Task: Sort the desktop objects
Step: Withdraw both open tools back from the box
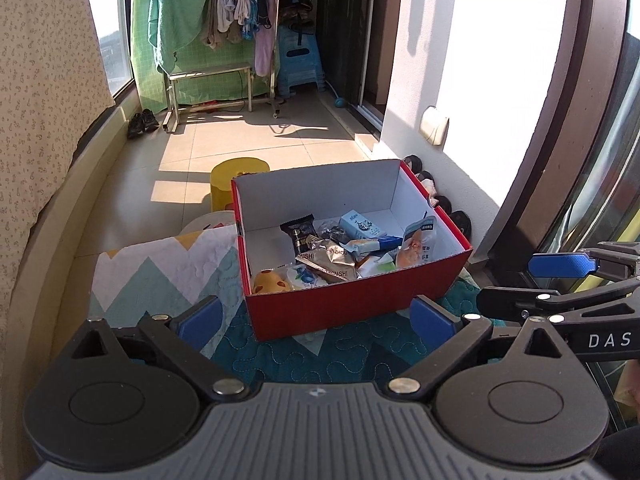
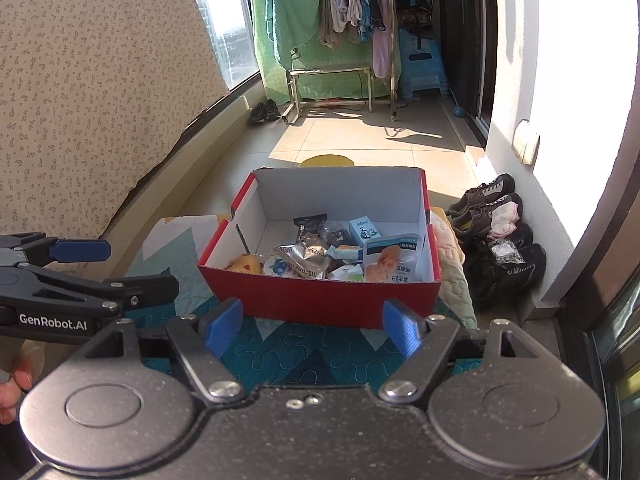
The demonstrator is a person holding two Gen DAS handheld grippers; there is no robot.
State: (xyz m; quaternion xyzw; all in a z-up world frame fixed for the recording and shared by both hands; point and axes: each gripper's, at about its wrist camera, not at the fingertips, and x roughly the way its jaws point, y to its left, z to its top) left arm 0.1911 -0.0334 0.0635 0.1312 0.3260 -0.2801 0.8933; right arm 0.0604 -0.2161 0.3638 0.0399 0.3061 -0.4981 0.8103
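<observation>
A red cardboard box (image 1: 340,308) with a white inside stands on a quilted zigzag cloth (image 1: 160,276); it also shows in the right wrist view (image 2: 320,300). Several snack packets (image 1: 332,252) lie in it, with a yellow toy (image 1: 272,282) at its near left corner. They show in the right wrist view too (image 2: 340,256). My left gripper (image 1: 316,318) is open and empty, just short of the box's near wall. My right gripper (image 2: 312,326) is open and empty, also just before the box. Each gripper shows at the edge of the other's view.
A yellow stool (image 1: 240,180) stands behind the box. Several shoes (image 2: 492,236) line the wall at the right. A drying rack with clothes (image 2: 356,16) and blue stools (image 2: 420,64) stand far back. A patterned curtain (image 2: 92,100) hangs at the left.
</observation>
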